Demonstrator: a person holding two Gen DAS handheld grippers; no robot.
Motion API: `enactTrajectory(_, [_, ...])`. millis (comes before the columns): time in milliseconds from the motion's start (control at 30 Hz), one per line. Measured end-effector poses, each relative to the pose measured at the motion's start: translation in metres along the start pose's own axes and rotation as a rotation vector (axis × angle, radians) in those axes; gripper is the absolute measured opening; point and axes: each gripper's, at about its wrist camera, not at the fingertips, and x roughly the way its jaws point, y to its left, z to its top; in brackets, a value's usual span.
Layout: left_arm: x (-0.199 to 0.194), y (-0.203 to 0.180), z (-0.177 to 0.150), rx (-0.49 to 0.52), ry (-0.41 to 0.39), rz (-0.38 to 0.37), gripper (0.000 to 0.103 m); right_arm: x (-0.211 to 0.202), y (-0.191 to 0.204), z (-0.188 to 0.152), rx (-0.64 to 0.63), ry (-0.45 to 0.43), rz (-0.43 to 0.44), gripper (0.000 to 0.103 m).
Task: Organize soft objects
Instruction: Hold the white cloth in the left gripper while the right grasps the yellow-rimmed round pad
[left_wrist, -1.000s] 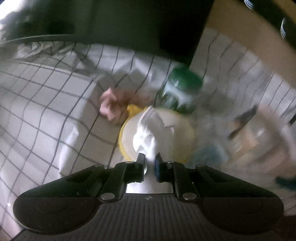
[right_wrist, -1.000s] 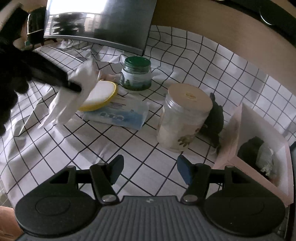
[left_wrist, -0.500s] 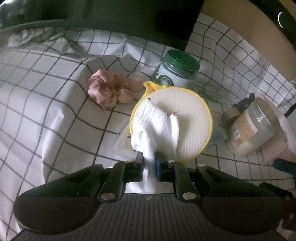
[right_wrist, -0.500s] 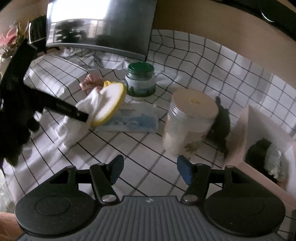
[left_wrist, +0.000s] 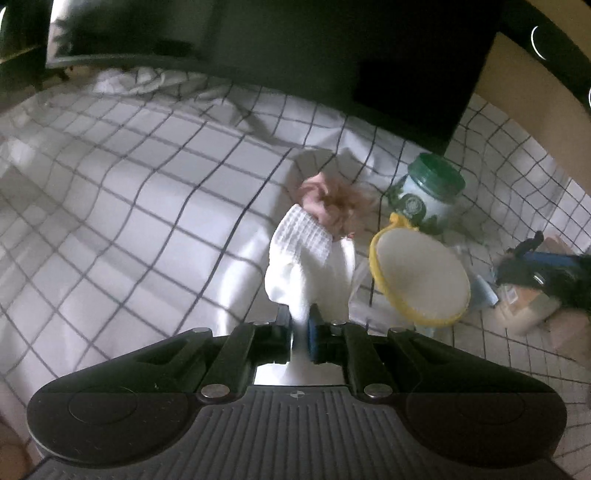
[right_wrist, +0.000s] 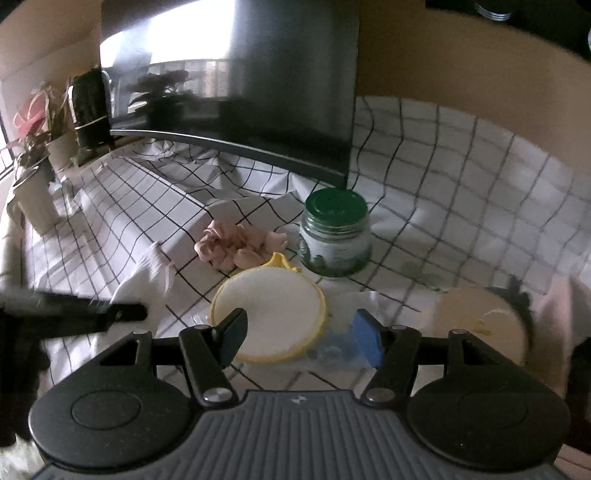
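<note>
The left gripper (left_wrist: 300, 320) is clenched on a white sock (left_wrist: 308, 260), pinching it near one end so that the ribbed cuff stands up ahead of the jaws, clear of the checked tablecloth (left_wrist: 147, 221). The right gripper (right_wrist: 299, 338) is released, its jaws spread wide and holding nothing, poised above the yellow-rimmed round pad (right_wrist: 267, 314).

The pad lies on a clear packet with blue print (right_wrist: 341, 345), just in front of the green-lidded jar (right_wrist: 335, 232). A pink scrunchie (right_wrist: 236, 247) lies on the cloth beside the pad and left of the jar. A lidded plastic tub (right_wrist: 480, 325) and a pale pink bin stand blurred at the right edge of the right wrist view.

The step in hand looks like two parts: carrying the sock to wherever the soft things are gathered, probably the pink bin, and picking up the pad with the free claw. To do this well, the left grip should stay firm, since the sock hangs from a small pinch and could slip if swung fast. It should travel high enough to clear the jar and tub. The right claw should close across the pad's rim rather than press down flat, lest the slippery packet beneath slide or come up with it. The scrunchie remains to be collected.
</note>
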Motion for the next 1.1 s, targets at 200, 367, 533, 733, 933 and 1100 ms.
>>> enactTrajectory(200, [-0.001, 0.006, 0.004, -0.069, -0.003, -0.163, 0.011, 0.054, -0.006, 0.013, 0.099, 0.097, -0.004, 0.063])
enactTrajectory(367, [0.021, -0.010, 0.016, -0.016, 0.018, -0.183, 0.011, 0.079, -0.021, 0.008, 0.209, 0.156, 0.023, 0.063])
enactTrajectory(533, [0.040, -0.019, 0.016, 0.022, 0.072, -0.171, 0.011, 0.082, -0.023, 0.010, 0.270, 0.152, 0.068, 0.059])
enactTrajectory(733, [0.045, -0.014, 0.015, 0.022, 0.092, -0.173, 0.011, 0.045, -0.004, 0.018, 0.229, 0.059, 0.192, 0.046])
enactTrajectory(933, [0.047, -0.009, 0.013, -0.001, 0.111, -0.181, 0.011, 0.070, 0.013, 0.025, 0.192, 0.093, 0.219, 0.046])
enactTrajectory(1100, [0.044, -0.005, 0.010, -0.008, 0.106, -0.172, 0.011, 0.093, 0.013, 0.021, 0.251, 0.143, 0.189, 0.034])
